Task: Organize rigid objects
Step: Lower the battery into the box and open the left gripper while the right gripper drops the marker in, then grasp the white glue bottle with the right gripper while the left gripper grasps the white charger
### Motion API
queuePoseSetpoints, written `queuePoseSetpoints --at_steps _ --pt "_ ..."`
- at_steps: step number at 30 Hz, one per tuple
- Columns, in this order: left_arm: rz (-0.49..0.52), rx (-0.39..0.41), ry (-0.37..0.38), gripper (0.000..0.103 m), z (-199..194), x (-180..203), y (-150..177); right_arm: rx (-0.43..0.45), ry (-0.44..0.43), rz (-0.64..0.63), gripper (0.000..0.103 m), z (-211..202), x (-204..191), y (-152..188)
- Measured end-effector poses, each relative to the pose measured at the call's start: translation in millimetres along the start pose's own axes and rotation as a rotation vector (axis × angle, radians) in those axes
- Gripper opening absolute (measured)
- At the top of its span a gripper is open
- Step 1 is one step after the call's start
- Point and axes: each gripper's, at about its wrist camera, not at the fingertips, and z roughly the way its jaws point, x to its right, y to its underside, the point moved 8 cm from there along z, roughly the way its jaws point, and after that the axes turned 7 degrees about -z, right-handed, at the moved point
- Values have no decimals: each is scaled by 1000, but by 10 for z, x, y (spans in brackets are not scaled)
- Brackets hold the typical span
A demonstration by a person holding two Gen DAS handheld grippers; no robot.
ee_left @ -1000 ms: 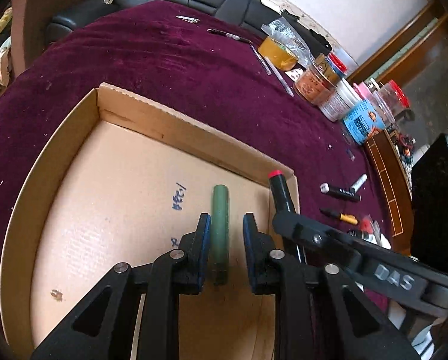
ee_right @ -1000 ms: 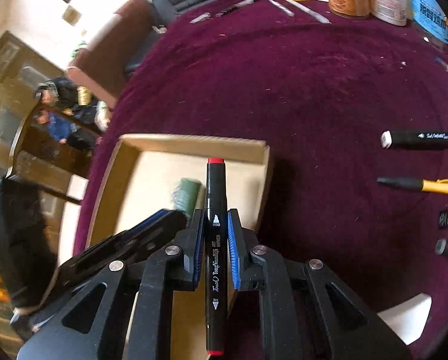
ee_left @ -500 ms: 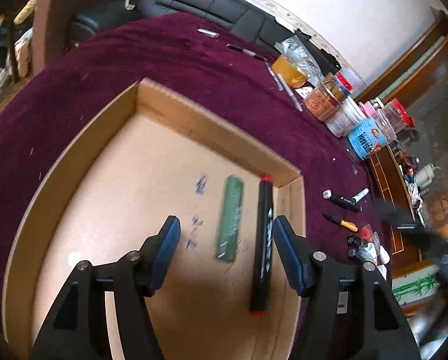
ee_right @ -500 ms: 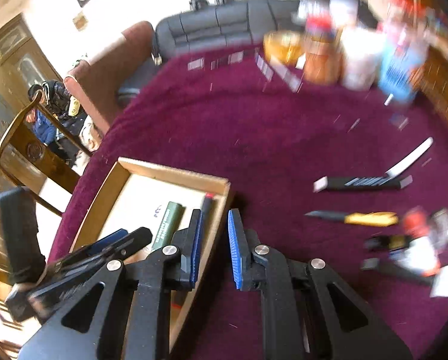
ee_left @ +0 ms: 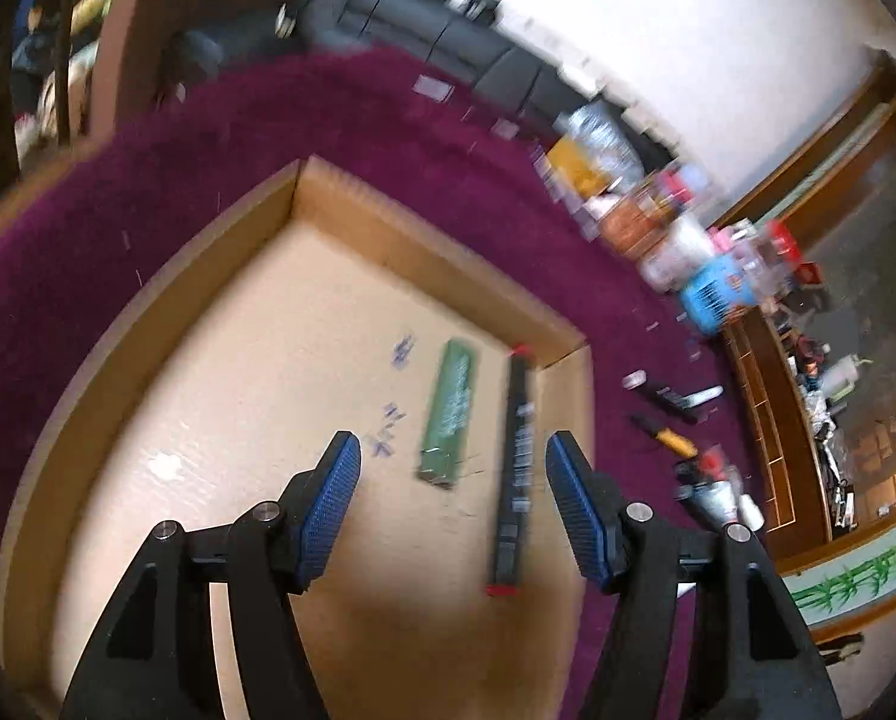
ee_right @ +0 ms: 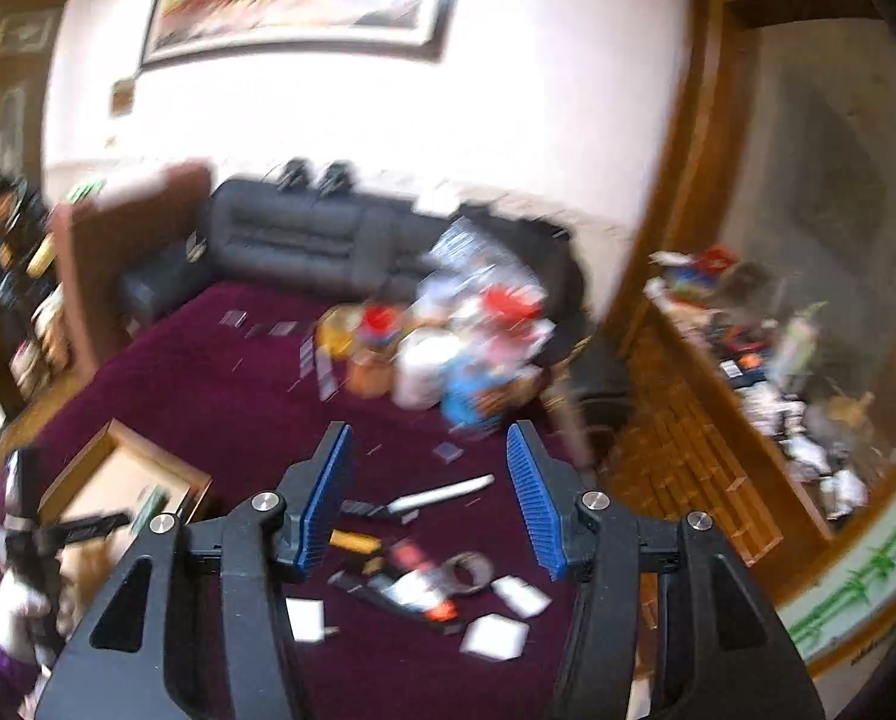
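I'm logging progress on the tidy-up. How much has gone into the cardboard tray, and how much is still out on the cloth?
Done: a green stick and a red-capped black marker lie side by side in the cardboard tray. In hand: nothing; the left hand-held gripper is open and empty, and the right hand-held gripper is opening with nothing between its jaws. Left: a white pen, a yellow-capped pen and a tape roll on the purple cloth.

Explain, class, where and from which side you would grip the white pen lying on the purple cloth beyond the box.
Grip the white pen at the middle of its barrel, coming from above. It lies flat on the cloth, so only its long sides can be pinched. Turn the right claw, whose jaws are opening and empty, across its length. A black marker lies at its lower end, so stay toward the free end.
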Motion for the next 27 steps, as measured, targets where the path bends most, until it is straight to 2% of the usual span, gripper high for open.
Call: queuePoseSetpoints --at_steps 2,3,4,6,7,8,10,12,14,15,16,17,18,20,23,24,25,27 --pt "57 54 36 59 -288 293 -35 61 96 -12 72 -197 327 -267" --pt "85 73 51 65 -416 450 -46 86 133 -15 84 -268 452 -364" --pt "108 87 65 69 -515 578 -54 107 165 -15 88 -316 565 -452" --pt "172 117 89 84 -689 909 -52 115 157 2 92 -256 706 -499" --pt "204 122 93 88 -724 1052 -32 99 123 31 102 -154 738 -434" --pt "232 123 100 95 -721 1196 9 50 67 83 103 42 730 -266" --pt "259 97 104 95 -615 1346 129 -72 -34 156 103 450 608 190" --pt "275 17 94 95 -379 1412 311 -216 -109 173 103 983 380 821" --pt "259 -60 90 95 -145 1405 481 -340 -139 191 99 1481 143 1479" --pt "257 -74 87 95 -102 1410 531 -389 -177 211 89 1652 41 1731" --pt "259 -83 84 95 -52 1415 583 -435 -229 242 75 1824 -73 1969" --pt "267 -88 76 95 -11 1418 646 -481 -283 290 68 2005 -194 2189" --pt "272 -90 68 95 -8 1402 718 -508 -318 327 56 2152 -254 2303" --pt "270 -102 59 95 23 1344 807 -534 -364 388 53 2405 -327 2424" --pt "263 -137 37 95 121 1238 882 -551 -356 389 53 2685 -424 2515" --pt "259 -147 29 95 161 1204 892 -562 -350 390 56 2734 -429 2531" --pt "251 -157 23 95 200 1166 898 -533 -339 367 55 2736 -443 2484" --pt "246 -167 18 95 273 1140 917 -553 -388 358 55 2697 -563 2501"
